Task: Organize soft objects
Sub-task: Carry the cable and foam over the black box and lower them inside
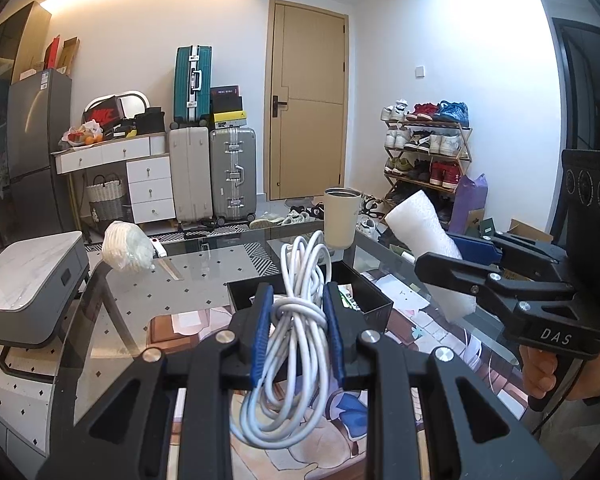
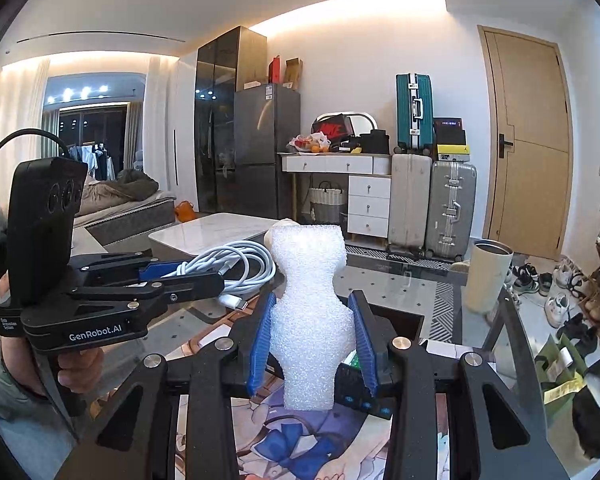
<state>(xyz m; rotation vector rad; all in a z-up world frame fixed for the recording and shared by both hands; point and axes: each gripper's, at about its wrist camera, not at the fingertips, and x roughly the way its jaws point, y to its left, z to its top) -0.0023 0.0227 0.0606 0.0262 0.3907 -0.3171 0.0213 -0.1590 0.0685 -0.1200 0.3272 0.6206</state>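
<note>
Both loads hang above the black box (image 1: 374, 300), unplaced: left claw (image 1: 298, 324) pinches the white cable (image 1: 300, 280), right claw (image 2: 312, 340) squeezes the foam piece (image 2: 308, 300); the pale bundle (image 1: 126, 246) waits far left on the table (image 1: 204, 292).

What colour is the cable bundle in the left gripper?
White cable bundle, clearest in the left wrist view.

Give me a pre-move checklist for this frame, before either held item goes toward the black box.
1. Left gripper shut on white cable bundle: ok.
2. Right gripper shut on white foam piece; foam pinched at the waist: ok.
3. Black box open-topped, in front of the left gripper: ok.
4. Room left in box: cannot tell.
5. Loose cable loops hanging below the fingers, snag risk: not ok.
6. Cream cup stands beyond the box: ok.
</note>
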